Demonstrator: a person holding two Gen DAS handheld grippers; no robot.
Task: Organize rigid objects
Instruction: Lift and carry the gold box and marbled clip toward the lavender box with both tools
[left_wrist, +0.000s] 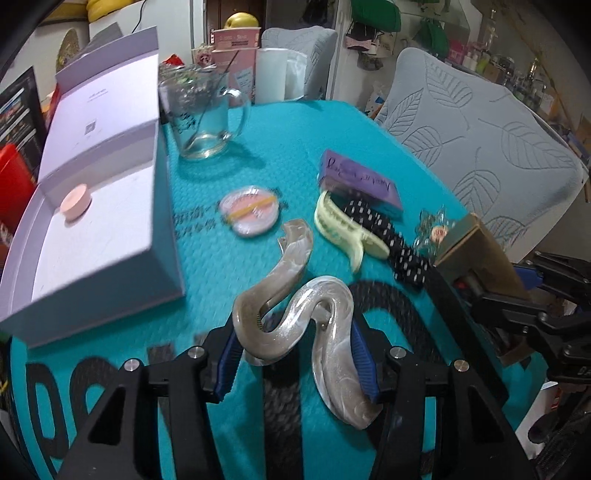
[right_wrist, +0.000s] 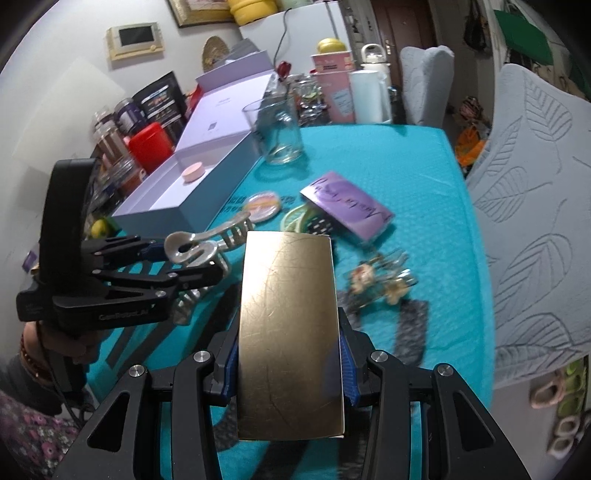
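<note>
Cluttered shelves and leaf-patterned chair covers (left_wrist: 480, 136) are ringing a table under a teal cloth (left_wrist: 280, 155), and both hands are busy at once. On the near side the left gripper (left_wrist: 295, 354) is pinching a marbled pearl hair claw (left_wrist: 295, 317) by its looped handles, teeth pointing away, probably because the handles give the pads something firm to squeeze. To its right, the right gripper (right_wrist: 288, 373) is clamping a gold box (right_wrist: 290, 328) across its narrow sides, long axis forward, which looks like a carrying grip.

Over at the left edge the open lilac gift box (left_wrist: 96, 243) is sitting with its lid propped back and one pink round case (left_wrist: 75, 201) already inside, so that appears to be the collecting bin.

Waiting loose on the cloth are a clear round compact (left_wrist: 248, 211), a cream hair claw (left_wrist: 343, 225) lying over a spotted black band (left_wrist: 388, 240), and a purple box (left_wrist: 360, 181), with a glass mug (left_wrist: 199, 118) standing beyond.

My read: two items are lifted, neither yet stowed.
</note>
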